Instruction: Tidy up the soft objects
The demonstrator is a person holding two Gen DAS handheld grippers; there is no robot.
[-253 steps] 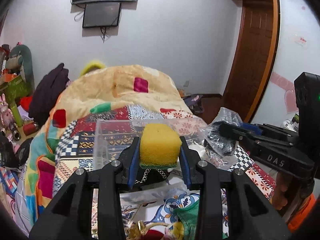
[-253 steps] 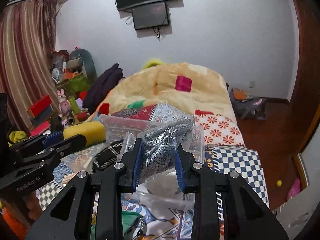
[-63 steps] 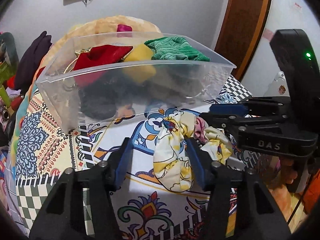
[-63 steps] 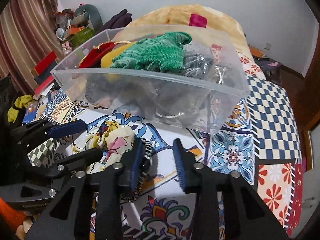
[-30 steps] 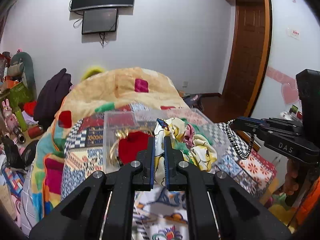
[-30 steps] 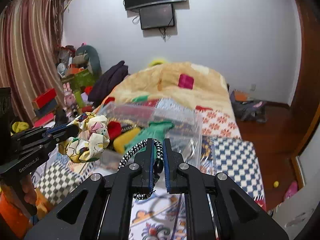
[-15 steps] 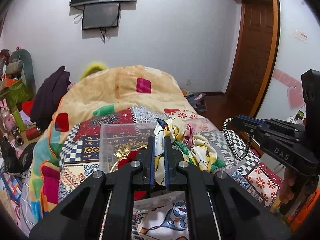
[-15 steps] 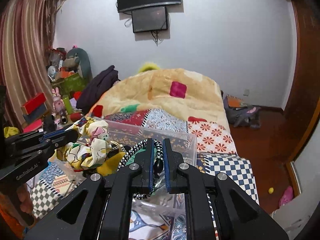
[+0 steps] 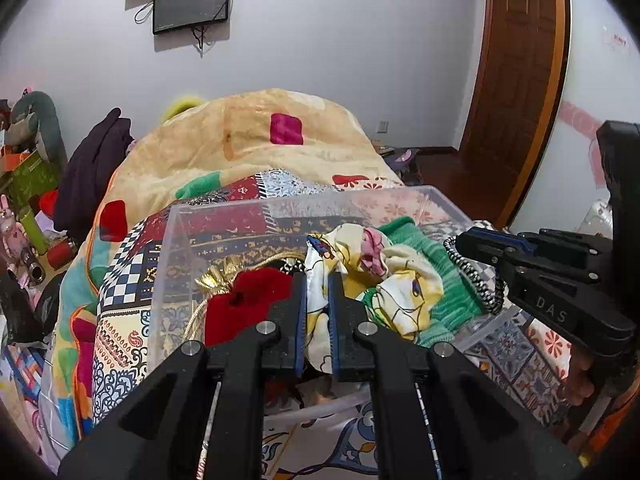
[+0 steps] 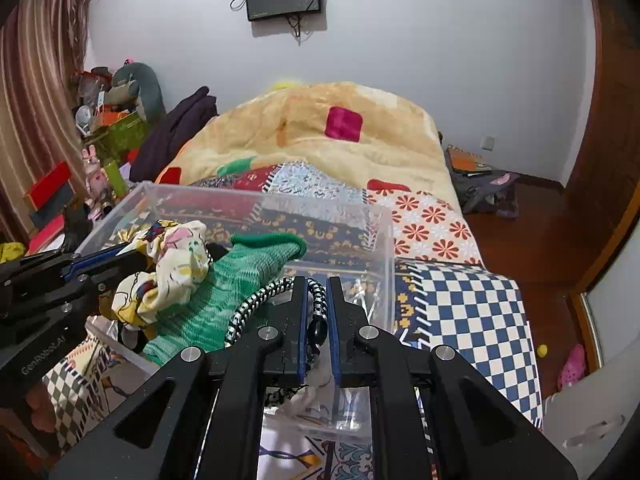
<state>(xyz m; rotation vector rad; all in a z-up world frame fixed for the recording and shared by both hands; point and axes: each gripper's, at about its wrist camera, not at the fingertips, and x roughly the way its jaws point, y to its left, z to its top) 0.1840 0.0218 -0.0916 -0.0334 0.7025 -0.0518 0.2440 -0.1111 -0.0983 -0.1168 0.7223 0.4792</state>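
Observation:
My left gripper (image 9: 317, 280) is shut on a yellow floral scrunchie (image 9: 384, 280) and holds it over the clear plastic bin (image 9: 248, 210) on the bed. My right gripper (image 10: 317, 286) is shut on a black-and-white braided hair tie (image 10: 256, 300) and holds it over the bin's right part (image 10: 380, 240). In the bin lie a green knit cloth (image 10: 240, 280) and a red pouch with gold cord (image 9: 248, 300). The scrunchie (image 10: 172, 272) and the left gripper (image 10: 120, 256) show in the right wrist view; the right gripper (image 9: 464, 240) and hair tie (image 9: 472, 276) show in the left wrist view.
The bin stands on a patchwork quilt (image 10: 452, 300) with a tan blanket (image 9: 260, 148) heaped behind. Cluttered toys and boxes (image 10: 104, 128) line the left side. A wooden door (image 9: 516, 80) and floor with bags (image 10: 480, 184) lie to the right.
Both grippers have come down and closer to the bin since half a second ago, still holding the scrunchie and the hair tie. They now hang just over its contents.

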